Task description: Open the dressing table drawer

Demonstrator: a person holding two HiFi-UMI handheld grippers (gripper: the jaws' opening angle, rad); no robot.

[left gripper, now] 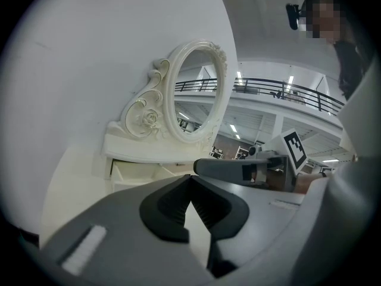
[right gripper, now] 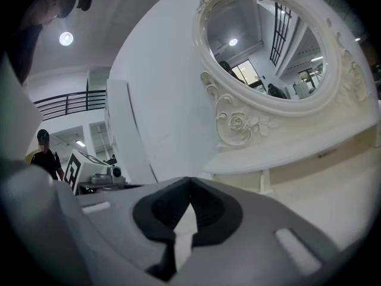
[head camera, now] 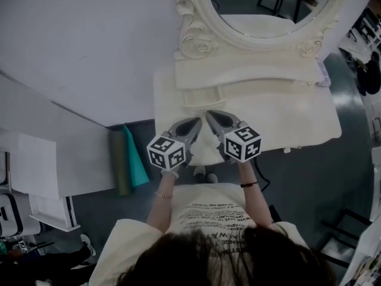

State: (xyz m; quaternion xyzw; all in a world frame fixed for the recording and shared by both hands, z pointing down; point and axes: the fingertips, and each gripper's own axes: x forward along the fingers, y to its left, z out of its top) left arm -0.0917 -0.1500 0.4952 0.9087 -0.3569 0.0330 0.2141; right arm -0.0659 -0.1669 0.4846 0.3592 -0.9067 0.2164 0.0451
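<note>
The cream dressing table (head camera: 297,121) carries an oval mirror (head camera: 268,5) on a carved frame. A small drawer (head camera: 202,95) beneath the mirror shelf at its left stands pulled out; the left gripper view looks into this drawer (left gripper: 128,171). Both grippers hover over the table top near its front edge, side by side, tips angled toward each other and pointing at the drawer without touching it. My left gripper (head camera: 198,121) (left gripper: 191,177) is shut with nothing between its jaws. My right gripper (head camera: 209,115) (right gripper: 189,180) is shut and empty as well.
A teal cone (head camera: 136,157) and an olive roll (head camera: 119,162) lean against the white wall panel (head camera: 71,52) left of the table. White furniture (head camera: 36,177) stands at lower left. Dark chairs (head camera: 369,70) stand to the right on the grey floor.
</note>
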